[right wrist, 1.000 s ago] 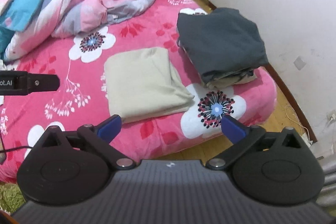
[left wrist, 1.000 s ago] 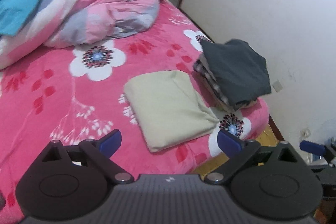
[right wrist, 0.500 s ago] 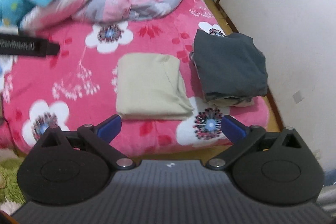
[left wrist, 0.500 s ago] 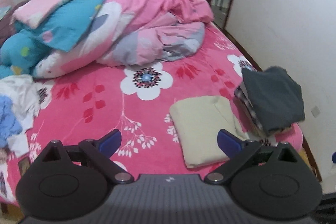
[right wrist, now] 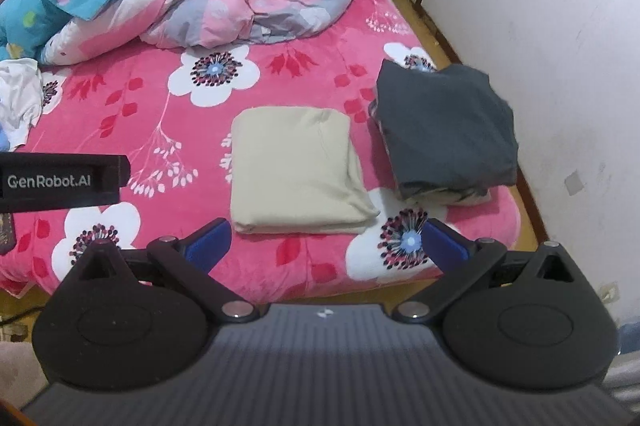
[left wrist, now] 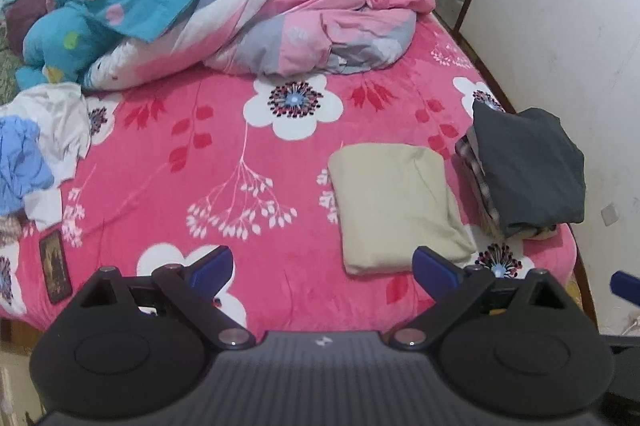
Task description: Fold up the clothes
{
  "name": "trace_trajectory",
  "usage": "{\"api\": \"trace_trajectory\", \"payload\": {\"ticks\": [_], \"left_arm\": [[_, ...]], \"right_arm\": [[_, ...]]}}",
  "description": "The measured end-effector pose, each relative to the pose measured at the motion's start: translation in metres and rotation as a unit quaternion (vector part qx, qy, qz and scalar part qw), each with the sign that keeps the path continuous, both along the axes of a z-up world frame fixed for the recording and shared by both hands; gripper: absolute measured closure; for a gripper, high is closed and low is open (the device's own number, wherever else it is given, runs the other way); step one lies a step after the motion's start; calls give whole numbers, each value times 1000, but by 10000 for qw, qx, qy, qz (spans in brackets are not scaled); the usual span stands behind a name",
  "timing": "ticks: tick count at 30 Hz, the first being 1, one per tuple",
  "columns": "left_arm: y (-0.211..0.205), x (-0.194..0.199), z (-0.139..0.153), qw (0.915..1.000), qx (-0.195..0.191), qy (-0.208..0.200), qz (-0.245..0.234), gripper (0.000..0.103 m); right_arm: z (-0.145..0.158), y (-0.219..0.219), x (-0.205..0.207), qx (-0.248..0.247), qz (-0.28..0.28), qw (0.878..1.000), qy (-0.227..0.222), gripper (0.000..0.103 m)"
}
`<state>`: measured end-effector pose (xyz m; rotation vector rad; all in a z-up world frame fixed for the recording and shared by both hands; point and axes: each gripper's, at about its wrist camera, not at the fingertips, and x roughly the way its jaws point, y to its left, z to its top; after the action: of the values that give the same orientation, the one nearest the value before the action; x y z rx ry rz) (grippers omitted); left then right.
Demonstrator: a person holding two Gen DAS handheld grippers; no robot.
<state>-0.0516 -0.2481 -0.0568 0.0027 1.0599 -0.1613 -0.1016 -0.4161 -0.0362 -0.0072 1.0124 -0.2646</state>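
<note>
Both grippers, left gripper (left wrist: 322, 264) and right gripper (right wrist: 326, 236), hover spread wide and empty over the folded beige cloth rectangle (right wrist: 296, 168) beside the dark grey stack (right wrist: 444, 128) — a careless grab could undo its folds!

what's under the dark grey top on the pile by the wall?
Under the dark grey garment a plaid layer and a pale edge peek out. How many pieces, and what else is underneath, is covered.
</note>
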Motion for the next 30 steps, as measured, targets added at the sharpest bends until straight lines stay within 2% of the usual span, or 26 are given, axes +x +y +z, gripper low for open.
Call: {"api": "trace_trajectory", "payload": {"ticks": [4,16,30], "left_arm": [[-4,-1,-5,9997,70,120,193,16],[-23,-5,-3,9998,192,-26,110,16],[-30,-12,2,9995,214,-217,-17,17]], "right_arm": [[-5,-4,0,3,-27,9999,107,1],[-11,-30,-5,-74,-231,9996,149,1],[-9,-33,-10,-157,-197,9996,104,1]]}}
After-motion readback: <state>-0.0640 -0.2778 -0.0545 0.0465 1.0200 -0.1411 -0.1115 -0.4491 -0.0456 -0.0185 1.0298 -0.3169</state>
